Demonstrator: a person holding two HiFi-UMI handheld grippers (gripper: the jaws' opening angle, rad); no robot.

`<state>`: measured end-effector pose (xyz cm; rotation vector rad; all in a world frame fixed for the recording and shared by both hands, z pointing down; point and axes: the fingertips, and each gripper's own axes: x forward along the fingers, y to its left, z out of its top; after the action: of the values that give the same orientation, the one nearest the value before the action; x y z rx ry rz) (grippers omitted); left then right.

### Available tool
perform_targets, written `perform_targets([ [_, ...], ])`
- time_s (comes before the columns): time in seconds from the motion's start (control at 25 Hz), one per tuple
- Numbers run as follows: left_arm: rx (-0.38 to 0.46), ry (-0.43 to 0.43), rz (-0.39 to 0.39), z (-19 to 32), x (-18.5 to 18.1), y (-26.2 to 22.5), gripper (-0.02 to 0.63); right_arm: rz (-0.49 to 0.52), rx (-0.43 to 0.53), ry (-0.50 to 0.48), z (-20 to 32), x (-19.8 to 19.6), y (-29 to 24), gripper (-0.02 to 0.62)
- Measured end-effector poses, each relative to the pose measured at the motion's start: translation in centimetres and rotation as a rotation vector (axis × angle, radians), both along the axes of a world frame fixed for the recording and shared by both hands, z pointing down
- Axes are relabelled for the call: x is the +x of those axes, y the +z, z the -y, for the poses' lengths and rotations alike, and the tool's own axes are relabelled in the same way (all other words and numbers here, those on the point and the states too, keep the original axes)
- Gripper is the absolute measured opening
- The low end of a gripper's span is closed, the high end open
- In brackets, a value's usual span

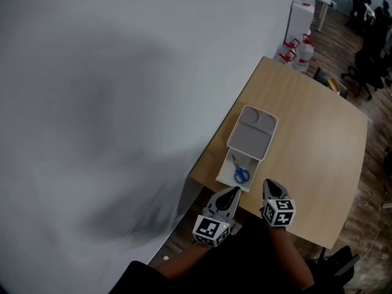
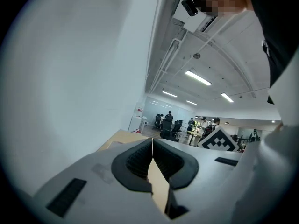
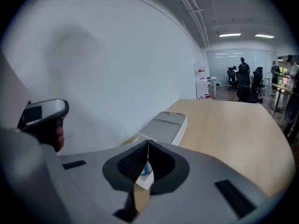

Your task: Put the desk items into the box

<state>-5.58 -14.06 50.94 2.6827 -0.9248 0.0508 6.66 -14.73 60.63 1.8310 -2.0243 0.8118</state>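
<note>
A white box (image 1: 225, 175) lies near the front left edge of the wooden desk (image 1: 312, 146). Its grey lid (image 1: 252, 132) covers the far part and leaves the near end uncovered. Blue-handled scissors (image 1: 241, 173) lie in that uncovered end. My left gripper (image 1: 234, 193) hovers just in front of the box, its jaws touching with nothing between them (image 2: 153, 143). My right gripper (image 1: 270, 185) is to the right of the box, also shut and empty (image 3: 148, 144). In the right gripper view the lid (image 3: 164, 125) shows beyond the jaws and a bit of the scissors (image 3: 146, 171) shows behind them.
A plain grey wall (image 1: 110, 103) runs along the desk's left side. Water jugs (image 1: 301, 51) and a white cabinet (image 1: 301, 18) stand past the far corner. Office chairs (image 1: 367, 57) and people are in the room beyond.
</note>
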Motion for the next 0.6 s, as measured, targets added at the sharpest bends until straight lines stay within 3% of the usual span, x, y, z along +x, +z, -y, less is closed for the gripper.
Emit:
perform_targets([
  [0.2, 0.025, 0.089, -0.001, 0.2, 4.9, -0.3, 0.015, -0.003, 0.033, 0.124, -2.4, 4.7, -2.5, 0.061],
  [0.6, 0.046, 0.244, -0.024, 0.1, 15.6, -3.5, 0.015, -0.030, 0.203, 0.355, -8.1, 15.8, -11.0, 0.062],
])
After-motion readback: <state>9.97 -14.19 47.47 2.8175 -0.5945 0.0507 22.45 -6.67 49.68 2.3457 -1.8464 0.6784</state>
